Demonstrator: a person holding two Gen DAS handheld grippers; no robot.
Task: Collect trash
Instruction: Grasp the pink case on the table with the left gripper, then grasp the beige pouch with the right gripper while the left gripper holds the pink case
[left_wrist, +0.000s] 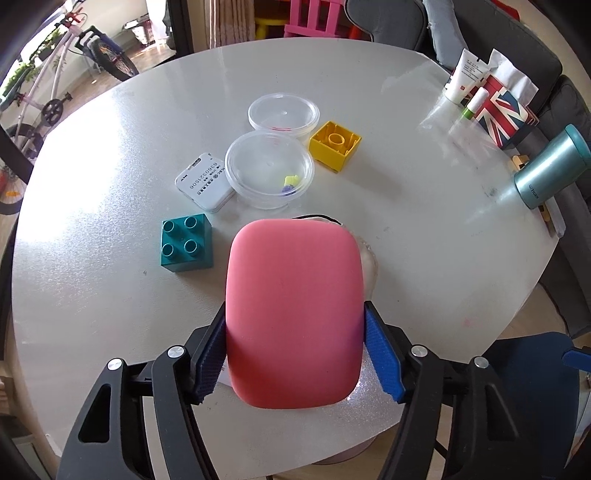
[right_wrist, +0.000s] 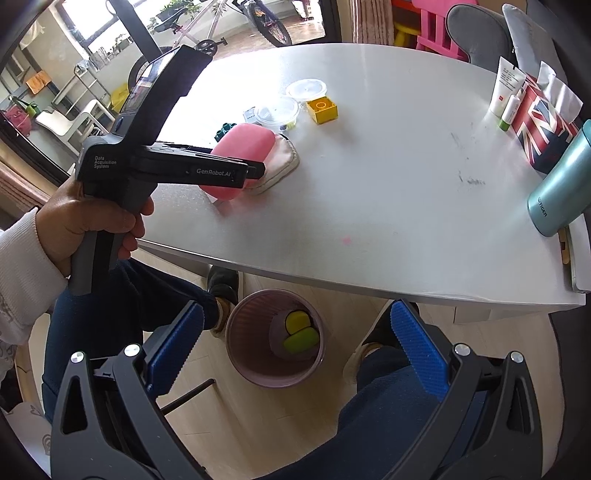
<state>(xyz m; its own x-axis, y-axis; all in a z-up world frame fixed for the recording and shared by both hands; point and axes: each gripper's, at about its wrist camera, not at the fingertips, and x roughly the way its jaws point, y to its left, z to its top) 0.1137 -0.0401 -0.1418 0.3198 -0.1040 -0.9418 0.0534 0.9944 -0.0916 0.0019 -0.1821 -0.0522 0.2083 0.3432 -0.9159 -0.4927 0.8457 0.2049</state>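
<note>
While the left gripper (left_wrist: 295, 354) clamps both blue pads against the sides of a rounded pink foam-like block (left_wrist: 293, 314) near the tabletop's (left_wrist: 424, 229) near edge, the right gripper (right_wrist: 295, 350) hangs wide apart with nothing in it, below that edge and above a round mauve plastic bin (right_wrist: 236, 350) on the floor. Bin already holds two yellow-green rounded pieces (right_wrist: 301, 332), so judged partly done. Pink block partly covers a flat beige cloth pad (right_wrist: 280, 166); whether it is lifted clear of the pad, cannot tell.

Left on the tabletop toward the middle: clear round plastic tub (left_wrist: 269, 170) with small yellow and purple scraps (left_wrist: 289, 183) inside, second clear round tub (left_wrist: 283, 113) behind it, white flat card-like device (left_wrist: 205, 181) touching the first tub, teal toy brick (left_wrist: 185, 242), yellow toy brick (left_wrist: 335, 145). Which of these count as trash is unclear. Pink block probably goes to the bin next.
</note>
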